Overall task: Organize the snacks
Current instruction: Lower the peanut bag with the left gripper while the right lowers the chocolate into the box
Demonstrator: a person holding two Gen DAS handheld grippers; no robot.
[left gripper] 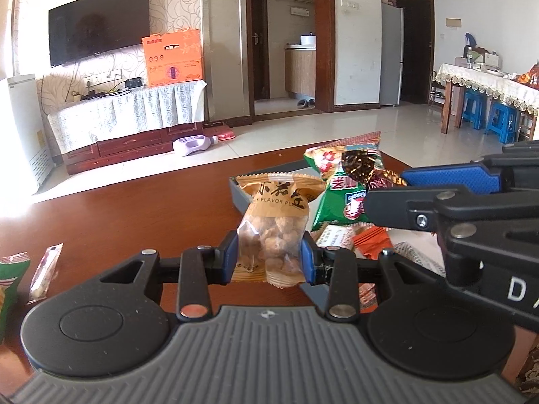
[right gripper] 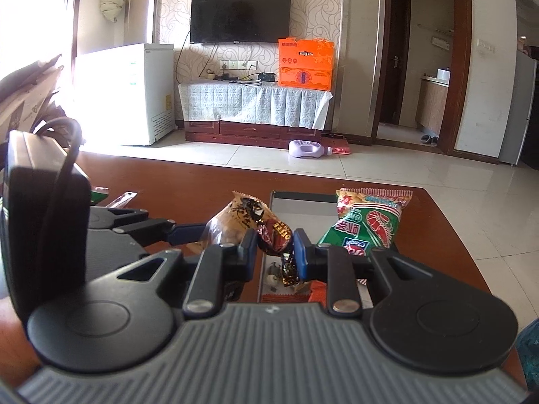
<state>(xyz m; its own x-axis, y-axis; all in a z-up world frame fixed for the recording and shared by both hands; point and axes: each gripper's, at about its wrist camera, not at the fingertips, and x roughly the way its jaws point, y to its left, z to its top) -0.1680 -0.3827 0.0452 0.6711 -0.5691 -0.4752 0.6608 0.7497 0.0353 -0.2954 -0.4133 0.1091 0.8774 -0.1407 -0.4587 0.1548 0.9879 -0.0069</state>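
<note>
My left gripper (left gripper: 269, 257) is shut on an orange peanut packet (left gripper: 274, 225), held upright above the brown table at the near left side of a grey tray (left gripper: 239, 198). My right gripper (right gripper: 275, 252) is shut on a dark brown candy in a twisted wrapper (right gripper: 274, 235), held over the tray (right gripper: 303, 212). In the left wrist view the right gripper's fingers (left gripper: 448, 181) reach in from the right with the candy (left gripper: 358, 165). A green shrimp-cracker bag (right gripper: 367, 225) leans on the tray's right side; it also shows in the left wrist view (left gripper: 340, 195). Orange and white packets (left gripper: 367, 242) lie in the tray.
On the table's left lie a green bag (left gripper: 10, 279) and a thin clear packet (left gripper: 45, 272). The table's far edge (right gripper: 235, 171) drops to a tiled floor. A TV stand (right gripper: 252, 111) and white freezer (right gripper: 128, 94) stand beyond.
</note>
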